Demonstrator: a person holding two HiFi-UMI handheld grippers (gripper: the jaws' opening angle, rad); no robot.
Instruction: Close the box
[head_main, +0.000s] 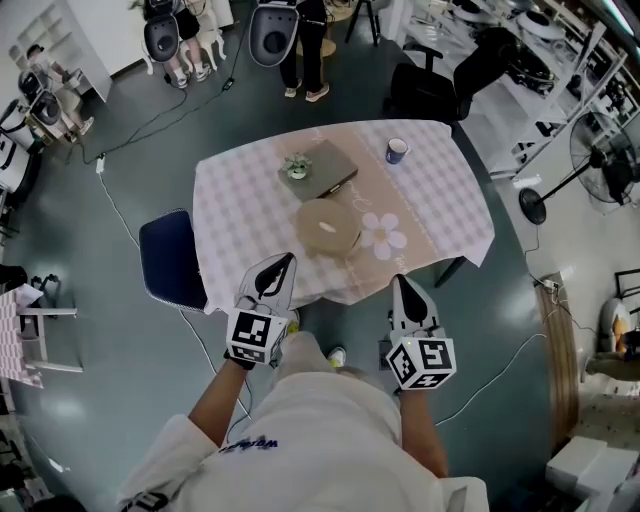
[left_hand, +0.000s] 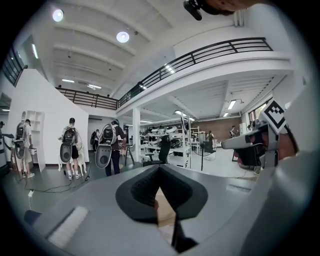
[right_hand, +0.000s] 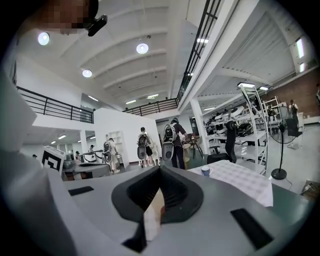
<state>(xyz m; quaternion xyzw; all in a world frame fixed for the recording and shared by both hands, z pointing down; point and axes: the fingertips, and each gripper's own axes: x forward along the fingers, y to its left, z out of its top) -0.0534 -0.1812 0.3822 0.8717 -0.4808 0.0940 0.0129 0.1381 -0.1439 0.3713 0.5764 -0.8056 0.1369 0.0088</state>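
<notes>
A round beige box (head_main: 327, 225) sits near the front middle of the checkered table (head_main: 440, 210); I cannot tell whether its lid is on. Behind it lies a flat grey case (head_main: 325, 168) with a small plant (head_main: 297, 166) on top. Both grippers are held close to the person's body, short of the table's front edge, with jaws pointing at the table. My left gripper (head_main: 285, 262) (left_hand: 160, 168) is shut with nothing in it. My right gripper (head_main: 399, 281) (right_hand: 160, 170) is shut and empty too. Neither touches the box.
A blue-and-white cup (head_main: 397, 150) (right_hand: 205, 171) stands at the table's far right. A flower-shaped mat (head_main: 383, 235) lies right of the box. A dark blue chair (head_main: 170, 258) stands at the table's left. People with backpacks stand beyond the table; a fan (head_main: 600, 165) is at right.
</notes>
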